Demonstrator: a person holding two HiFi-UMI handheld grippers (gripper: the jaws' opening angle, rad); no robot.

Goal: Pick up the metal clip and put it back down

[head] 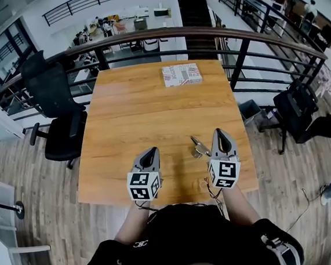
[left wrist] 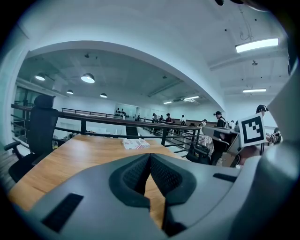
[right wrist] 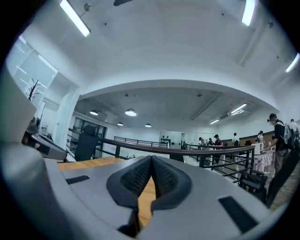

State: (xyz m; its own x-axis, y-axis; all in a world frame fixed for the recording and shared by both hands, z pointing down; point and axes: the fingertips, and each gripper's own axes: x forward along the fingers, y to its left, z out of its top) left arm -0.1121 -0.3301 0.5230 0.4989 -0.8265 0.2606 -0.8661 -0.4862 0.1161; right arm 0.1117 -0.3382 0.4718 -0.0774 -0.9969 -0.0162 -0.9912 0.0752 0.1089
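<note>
While the metal clip (head: 200,147) lies free on the surface (head: 134,114) toward its front right corner, near the right gripper (head: 220,132), whose fingers, like the left gripper's (head: 151,151), are closed on nothing, no step looks under way, and a pick needs them opened around it.

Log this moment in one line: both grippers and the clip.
left gripper: shut, empty | right gripper: shut, empty | clip: on table, not held
</note>
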